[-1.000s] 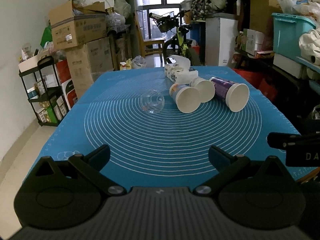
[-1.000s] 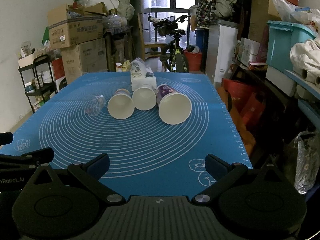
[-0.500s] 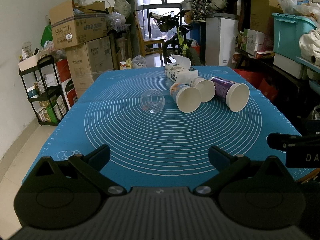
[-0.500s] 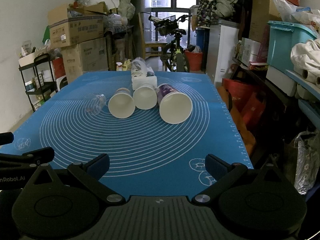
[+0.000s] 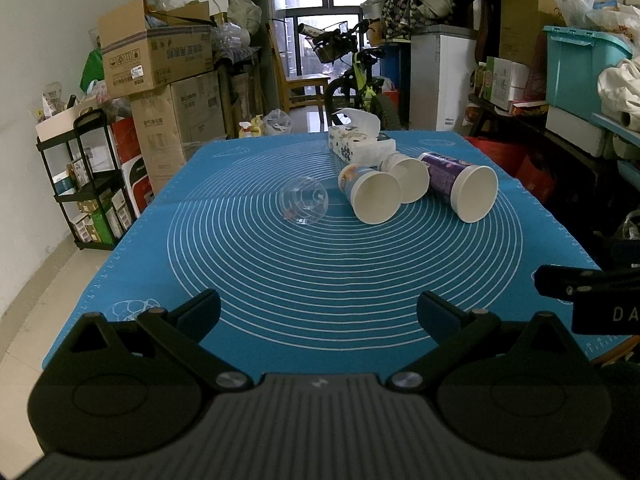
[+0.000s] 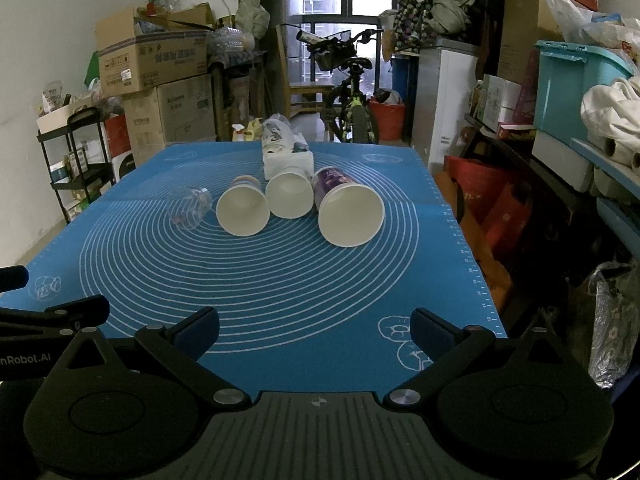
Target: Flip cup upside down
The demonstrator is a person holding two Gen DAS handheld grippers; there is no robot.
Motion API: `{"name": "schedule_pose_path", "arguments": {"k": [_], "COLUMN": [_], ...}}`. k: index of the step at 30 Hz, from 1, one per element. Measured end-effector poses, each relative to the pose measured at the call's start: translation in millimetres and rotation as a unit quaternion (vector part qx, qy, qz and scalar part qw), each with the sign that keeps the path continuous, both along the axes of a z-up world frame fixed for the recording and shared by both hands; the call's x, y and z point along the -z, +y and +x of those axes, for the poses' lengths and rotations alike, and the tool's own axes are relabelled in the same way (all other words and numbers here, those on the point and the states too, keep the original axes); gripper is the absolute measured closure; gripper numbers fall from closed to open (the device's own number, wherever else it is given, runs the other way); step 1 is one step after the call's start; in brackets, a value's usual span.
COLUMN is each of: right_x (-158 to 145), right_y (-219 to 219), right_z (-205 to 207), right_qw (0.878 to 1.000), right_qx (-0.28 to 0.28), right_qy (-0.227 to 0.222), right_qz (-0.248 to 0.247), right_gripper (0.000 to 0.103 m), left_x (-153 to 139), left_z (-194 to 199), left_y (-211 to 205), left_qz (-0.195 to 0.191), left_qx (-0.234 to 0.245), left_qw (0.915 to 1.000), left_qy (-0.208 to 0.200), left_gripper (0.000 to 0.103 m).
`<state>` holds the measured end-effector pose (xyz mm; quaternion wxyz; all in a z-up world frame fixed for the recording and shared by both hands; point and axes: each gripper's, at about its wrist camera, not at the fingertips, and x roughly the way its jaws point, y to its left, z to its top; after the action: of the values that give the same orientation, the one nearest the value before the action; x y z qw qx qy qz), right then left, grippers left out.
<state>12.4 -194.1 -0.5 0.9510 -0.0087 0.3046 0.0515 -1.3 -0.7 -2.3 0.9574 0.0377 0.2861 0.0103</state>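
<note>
Several cups lie on their sides on the blue mat [image 5: 320, 280], mouths toward me: a clear plastic cup [image 5: 304, 205], a blue-printed paper cup [image 5: 370, 193], a white paper cup [image 5: 405, 180] and a purple paper cup [image 5: 460, 186]. In the right wrist view they show as the clear cup [image 6: 190, 209], paper cup [image 6: 243, 210], white cup [image 6: 289, 193] and purple cup [image 6: 348, 210]. My left gripper [image 5: 320, 312] is open and empty near the mat's front edge. My right gripper [image 6: 314, 326] is open and empty at the front right.
A tissue box [image 5: 360, 142] stands behind the cups. Cardboard boxes [image 5: 160, 64] and a black shelf rack [image 5: 84, 172] stand left of the table. A bicycle [image 5: 352, 76] is behind. Storage bins [image 6: 576, 88] and bags crowd the right side.
Both grippers have barely shifted, with the cups appearing very slightly nearer. Nothing was taken hold of or moved.
</note>
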Motion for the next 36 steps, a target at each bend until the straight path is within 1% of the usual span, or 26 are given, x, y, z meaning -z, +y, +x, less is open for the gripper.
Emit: {"name": "schedule_pose_path", "arguments": {"k": [16, 20, 23, 26, 30, 36], "right_x": [1.9, 3.7, 2.1, -5.1, -14.6, -27.2], "right_y": [1.7, 4.6, 5.4, 3.8, 3.5, -2.2], "right_z": [1.3, 2.7, 4.7, 14.1, 31.0, 69.2], "right_qw": [1.0, 1.0, 1.0, 1.0, 1.0, 0.999], "right_qx": [-0.003, -0.004, -0.006, -0.009, -0.005, -0.007], "right_qy": [0.002, 0.0, -0.003, -0.008, -0.024, -0.034], "right_qz": [0.002, 0.0, -0.001, -0.005, -0.013, -0.009], "right_gripper": [0.002, 0.003, 0.002, 0.003, 0.003, 0.003], "left_x": [-0.5, -3.6, -7.2, -11.8, -16.2, -12.2], "left_z": [-1.1, 5.9, 11.2, 22.2, 46.4, 101.9], "left_y": [0.8, 1.9, 2.1, 4.5, 9.7, 21.2], "left_qz": [-0.001, -0.009, -0.001, 0.002, 0.009, -0.006], "left_qx": [-0.004, -0.002, -0.003, -0.006, -0.01, -0.009], "left_qw": [1.0, 0.9999, 1.0, 1.0, 0.9998, 0.9999], "left_qy": [0.002, 0.006, -0.001, -0.007, -0.013, 0.013], "left_gripper": [0.0, 0.0, 0.0, 0.0, 0.0, 0.0]}}
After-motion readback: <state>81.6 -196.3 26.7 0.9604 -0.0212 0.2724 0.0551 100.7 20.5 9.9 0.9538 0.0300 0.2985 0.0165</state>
